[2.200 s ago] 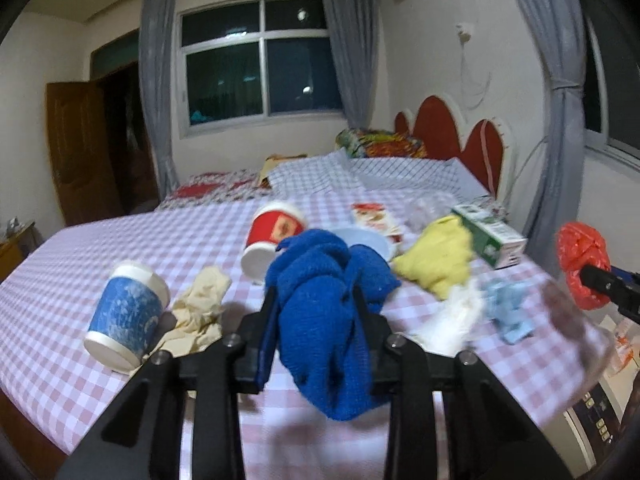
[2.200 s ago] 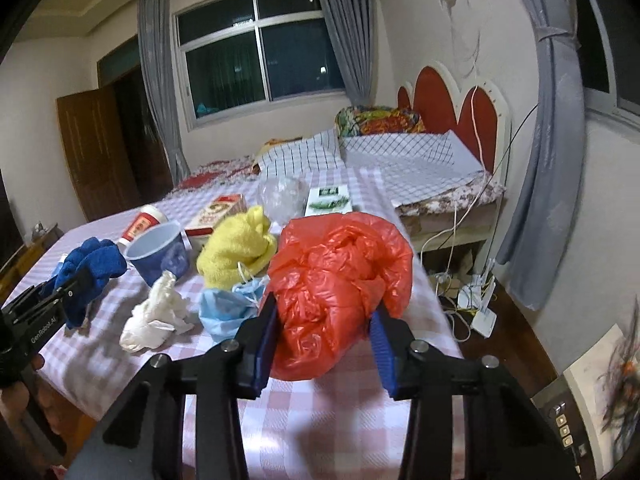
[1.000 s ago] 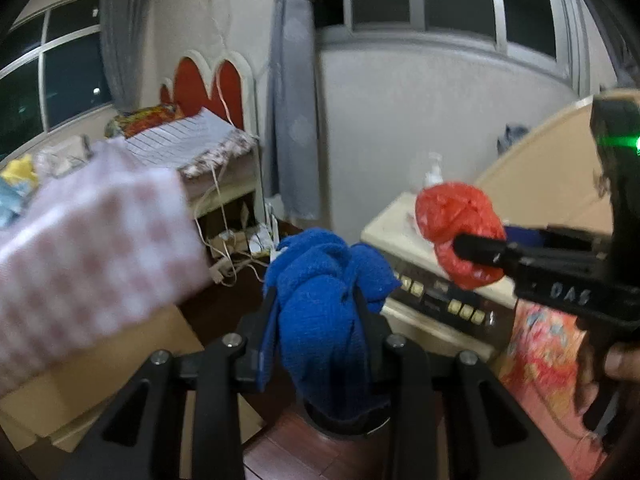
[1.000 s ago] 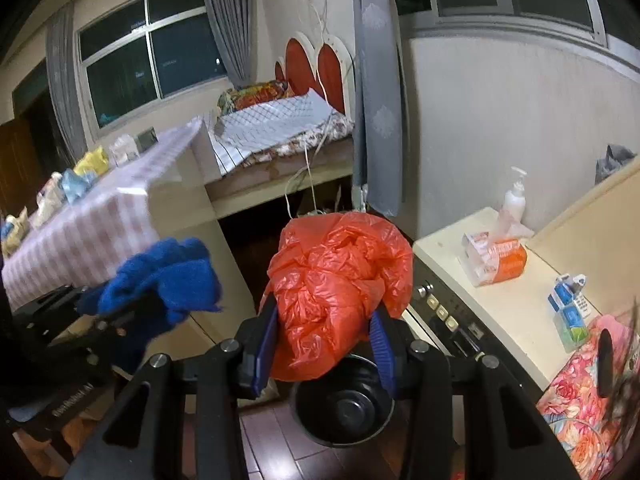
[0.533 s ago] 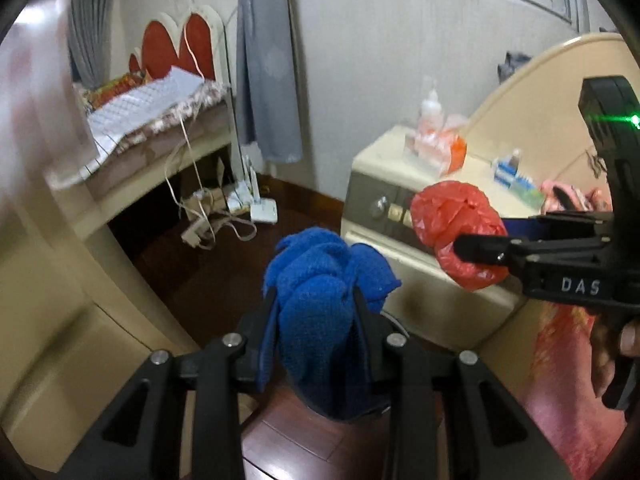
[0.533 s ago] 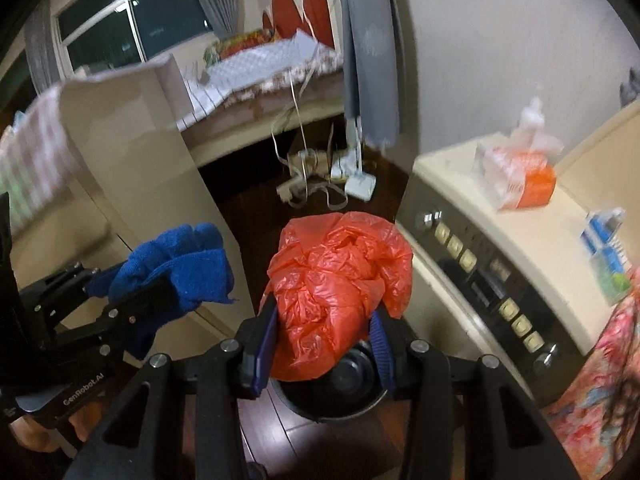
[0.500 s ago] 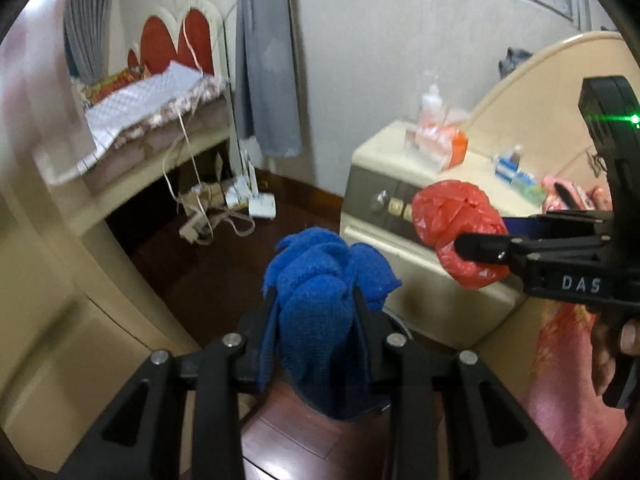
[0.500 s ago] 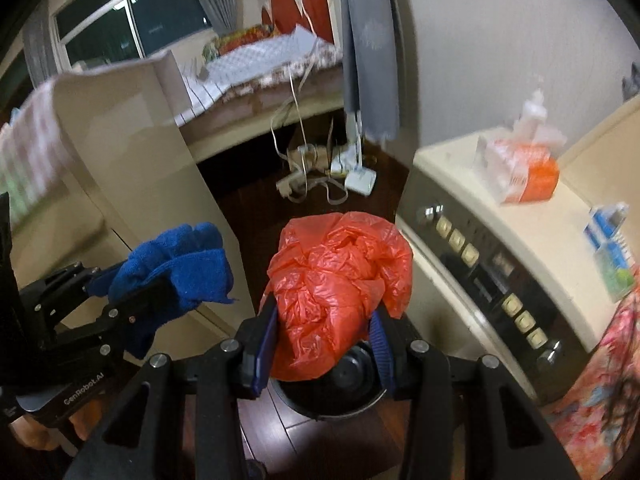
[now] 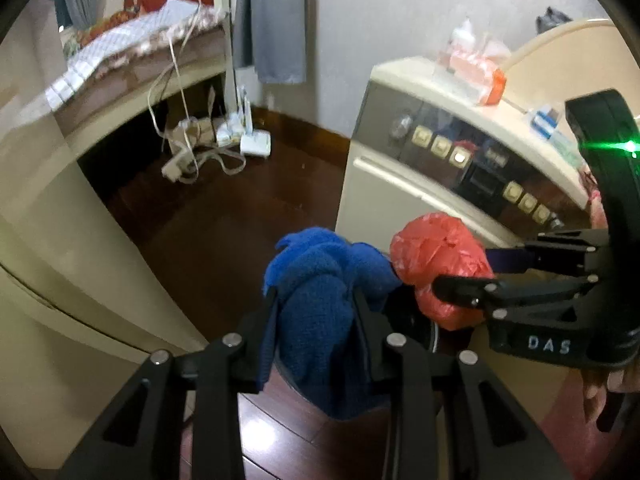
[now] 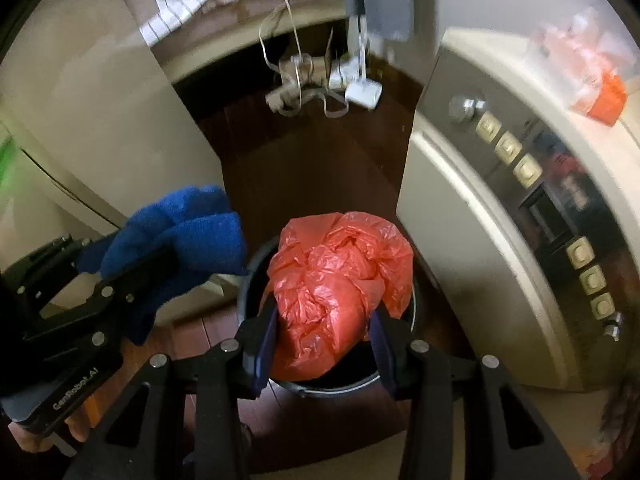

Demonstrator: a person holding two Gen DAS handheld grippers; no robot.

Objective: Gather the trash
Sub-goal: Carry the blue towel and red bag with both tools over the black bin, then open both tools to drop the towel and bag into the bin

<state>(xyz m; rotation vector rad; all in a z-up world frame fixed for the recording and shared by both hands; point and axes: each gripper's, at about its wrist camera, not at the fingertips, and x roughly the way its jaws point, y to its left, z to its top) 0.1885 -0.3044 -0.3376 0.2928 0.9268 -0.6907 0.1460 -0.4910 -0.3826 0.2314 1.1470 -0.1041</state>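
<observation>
My left gripper (image 9: 316, 312) is shut on a bunched blue cloth (image 9: 320, 300), which hangs down between the fingers. My right gripper (image 10: 324, 320) is shut on a crumpled red plastic bag (image 10: 340, 280). A round black bin (image 10: 250, 276) stands on the dark wooden floor directly under the red bag, mostly hidden by it. In the left wrist view the red bag (image 9: 440, 260) and the right gripper (image 9: 460, 284) come in from the right, close beside the blue cloth. In the right wrist view the blue cloth (image 10: 180, 236) and the left gripper (image 10: 132, 276) hover at the bin's left edge.
A beige cabinet with a panel of buttons (image 10: 520, 200) stands right of the bin, an orange tissue pack (image 10: 596, 100) on top. A beige bed frame (image 10: 80, 120) rises on the left. A power strip and cables (image 10: 332, 80) lie on the floor beyond. A hand (image 10: 28, 436) holds the left gripper.
Both grippers have come down from table height and tilted downward toward the floor. The black bin has grown larger under the red bag. Both grips have stayed the same.
</observation>
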